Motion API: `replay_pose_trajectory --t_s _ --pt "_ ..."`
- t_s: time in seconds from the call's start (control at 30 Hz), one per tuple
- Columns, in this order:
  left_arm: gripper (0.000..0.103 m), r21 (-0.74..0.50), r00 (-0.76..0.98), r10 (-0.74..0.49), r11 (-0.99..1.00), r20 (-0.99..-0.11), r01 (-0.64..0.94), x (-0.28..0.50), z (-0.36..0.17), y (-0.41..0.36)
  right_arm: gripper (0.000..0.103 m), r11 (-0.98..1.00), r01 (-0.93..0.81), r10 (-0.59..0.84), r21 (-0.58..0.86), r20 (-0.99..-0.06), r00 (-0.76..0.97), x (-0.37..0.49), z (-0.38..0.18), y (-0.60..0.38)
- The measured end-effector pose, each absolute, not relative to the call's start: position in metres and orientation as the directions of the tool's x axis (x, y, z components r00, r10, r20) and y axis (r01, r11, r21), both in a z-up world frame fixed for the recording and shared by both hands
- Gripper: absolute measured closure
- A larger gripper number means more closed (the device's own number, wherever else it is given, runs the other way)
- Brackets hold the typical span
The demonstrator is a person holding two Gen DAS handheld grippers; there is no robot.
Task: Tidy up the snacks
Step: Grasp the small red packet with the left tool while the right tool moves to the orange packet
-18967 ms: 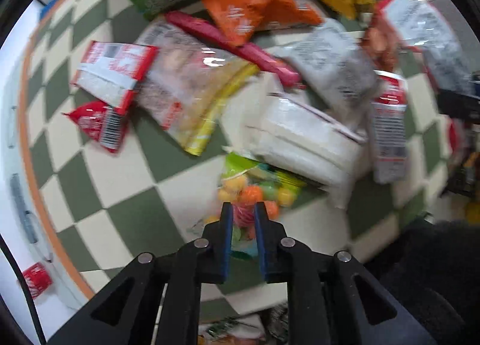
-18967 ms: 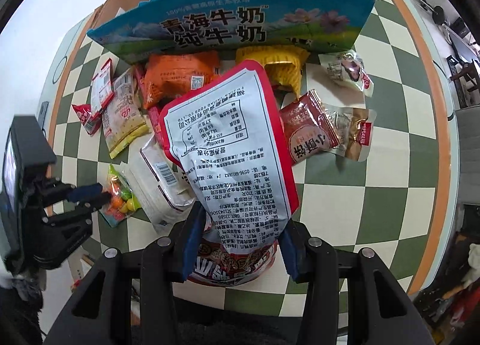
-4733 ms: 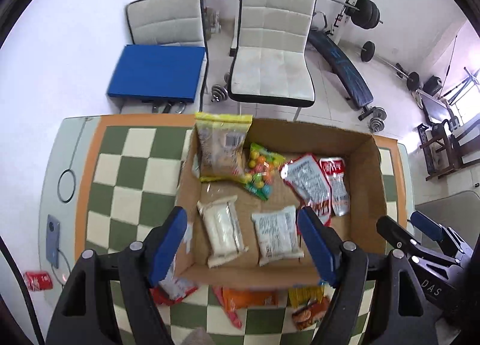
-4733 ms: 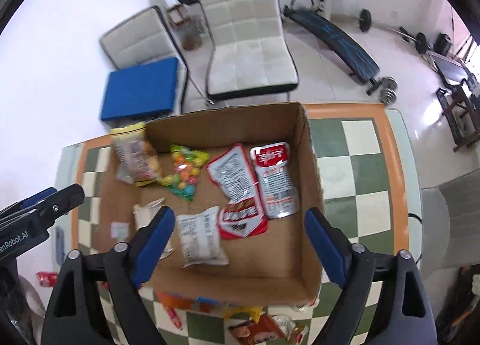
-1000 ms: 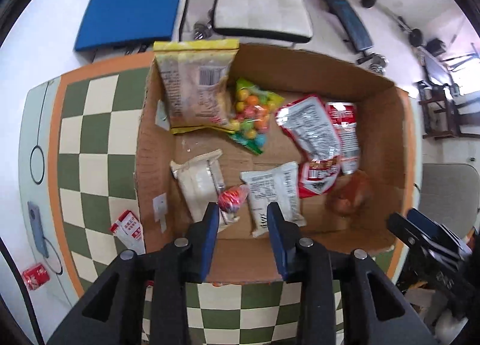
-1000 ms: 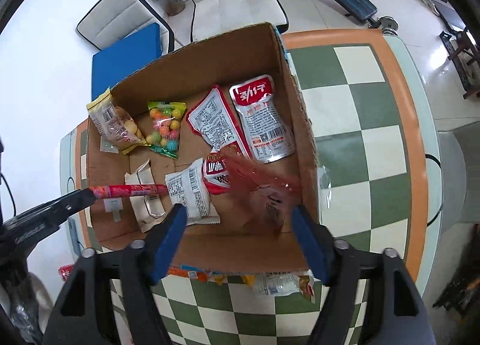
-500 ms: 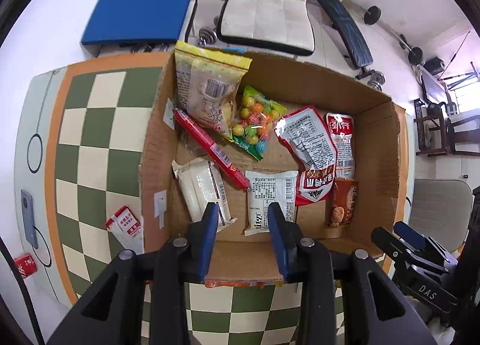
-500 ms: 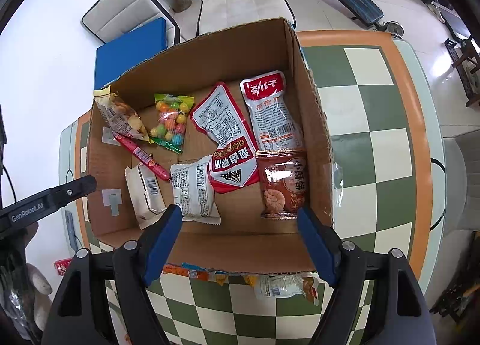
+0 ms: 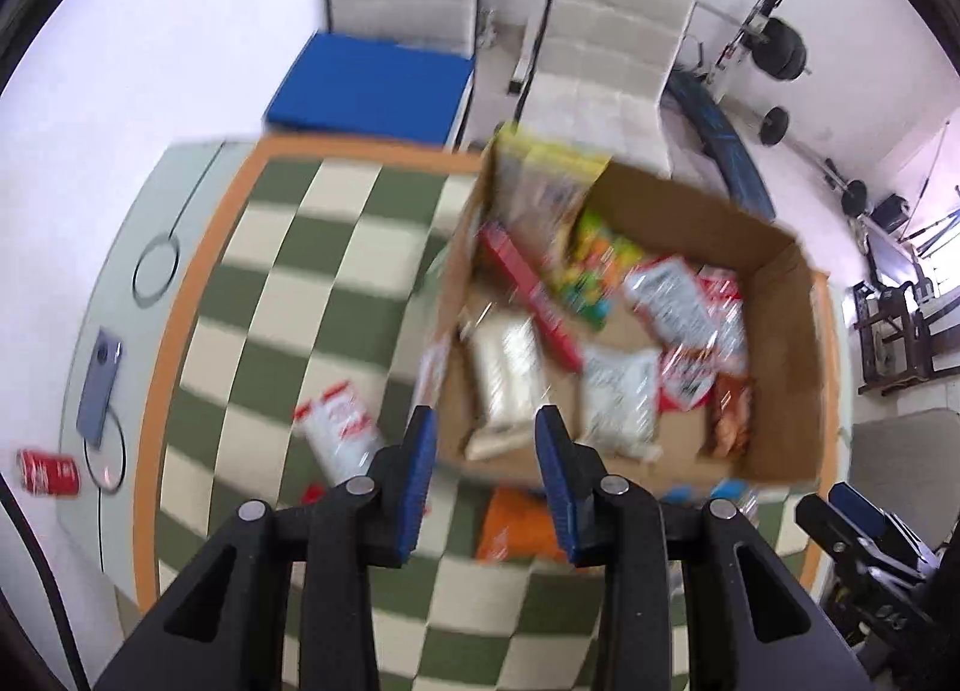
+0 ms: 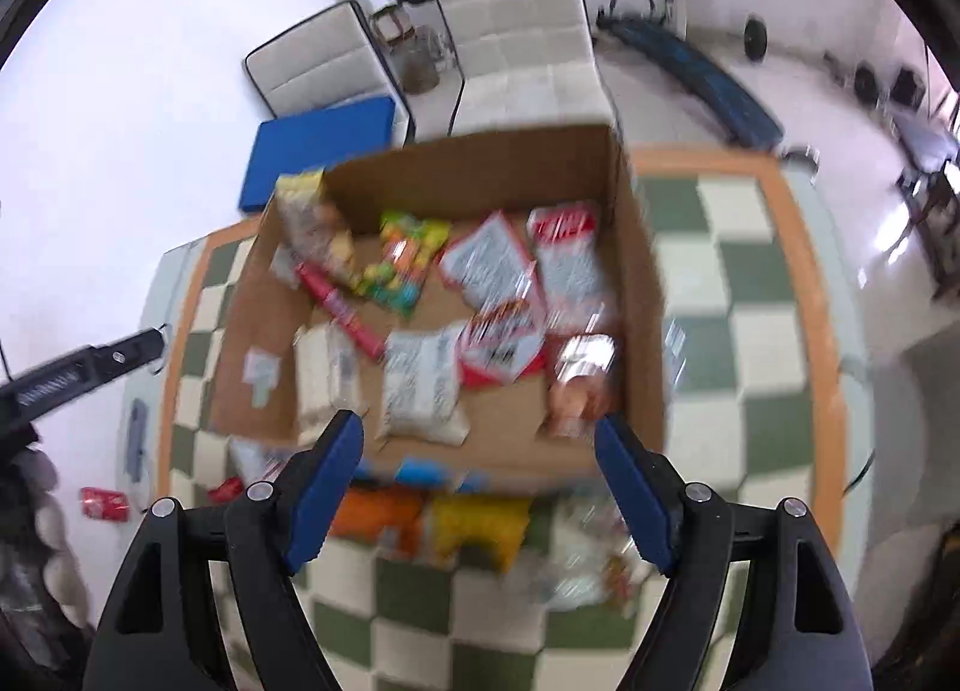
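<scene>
Hovering: left tongs (image 9: 483, 439) slightly apart, empty | right tongs (image 10: 480, 445) wide, empty | cardboard box (image 10: 636, 295) below | orange packet (image 9: 516, 529), yellow packet (image 10: 480, 523) on bench (image 9: 288, 283)

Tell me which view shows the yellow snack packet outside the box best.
The right wrist view: the yellow packet lies in plain sight just before the cardboard box. In the left wrist view the left gripper hides it.

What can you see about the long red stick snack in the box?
The long red stick snack is a thin, shiny plastic tube, pinkish red with small print too blurry to read. It lies flat and slanted on the floor of the cardboard box, in its left half. One end sits by the yellow-edged bag and the other reaches the white packet. No gripper touches it.
</scene>
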State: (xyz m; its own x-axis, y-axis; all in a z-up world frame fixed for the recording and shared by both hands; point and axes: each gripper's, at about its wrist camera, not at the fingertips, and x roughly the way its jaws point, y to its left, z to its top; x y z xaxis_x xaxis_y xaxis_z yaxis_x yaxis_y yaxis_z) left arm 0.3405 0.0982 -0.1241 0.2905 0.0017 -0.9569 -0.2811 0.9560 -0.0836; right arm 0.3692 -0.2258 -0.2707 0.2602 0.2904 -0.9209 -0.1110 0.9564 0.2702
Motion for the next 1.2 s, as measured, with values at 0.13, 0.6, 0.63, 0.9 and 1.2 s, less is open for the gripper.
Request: replay_pose_trajectory --t_s 0.13,0.6,0.63,0.9,1.2 --pt "0.071 -0.095 0.191 -0.041 0.955 -0.981 -0.281 0.306 -0.165 0.125 0.021 0.931 -0.067 0.364 0.358 -0.916 0.167 0.336 -0.293 -0.213" --pt "0.072 -0.195 0.023 -0.217 0.822 -0.976 -0.535 0.309 -0.290 0.192 0.021 0.934 0.125 0.332 0.336 -0.942 0.050 0.291 -0.393 -0.142" --pt "0.072 -0.190 0.019 -0.213 0.823 -0.977 -0.535 0.313 -0.295 0.191 0.021 0.936 0.130 0.324 0.328 -0.945 0.050 0.289 -0.394 -0.140" --pt "0.071 -0.097 -0.024 -0.116 0.912 -0.993 -0.398 0.328 -0.299 0.166 0.021 0.946 0.147 0.285 0.290 -0.957 0.053 0.286 -0.402 -0.128" --pt "0.071 -0.137 -0.068 -0.184 0.891 -0.981 -0.432 0.283 -0.293 0.202 0.021 0.934 0.160 0.313 0.318 -0.948 0.059 0.293 -0.399 -0.126"
